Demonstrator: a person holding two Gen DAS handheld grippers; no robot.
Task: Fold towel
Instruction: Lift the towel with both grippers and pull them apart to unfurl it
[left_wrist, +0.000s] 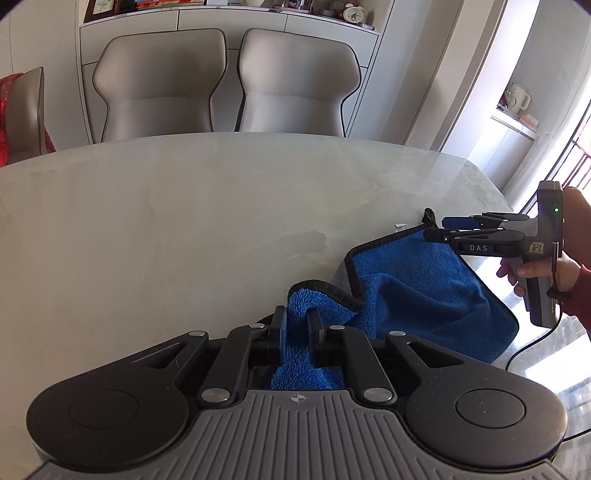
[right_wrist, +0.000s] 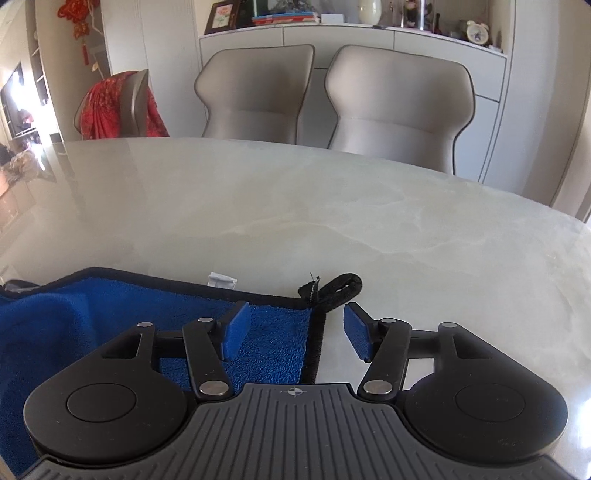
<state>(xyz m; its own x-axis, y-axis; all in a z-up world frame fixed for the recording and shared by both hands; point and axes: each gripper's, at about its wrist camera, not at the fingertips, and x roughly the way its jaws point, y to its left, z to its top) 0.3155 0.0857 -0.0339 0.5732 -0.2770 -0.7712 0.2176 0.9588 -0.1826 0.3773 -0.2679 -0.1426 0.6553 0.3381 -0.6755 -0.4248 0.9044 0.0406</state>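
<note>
Clamped by the left gripper (left_wrist: 297, 325) at lower centre of the left view: a bunched fold of the blue towel (left_wrist: 424, 288), pinched tight between both fingers. Spread from there toward the right edge across the pale table (left_wrist: 184, 221). Held apart, the right gripper (right_wrist: 295, 332) fingers, straddling the towel's black-trimmed corner by its hanging loop (right_wrist: 340, 288), low in the right view. Parked behind, two grey chairs (right_wrist: 332, 96).
</note>
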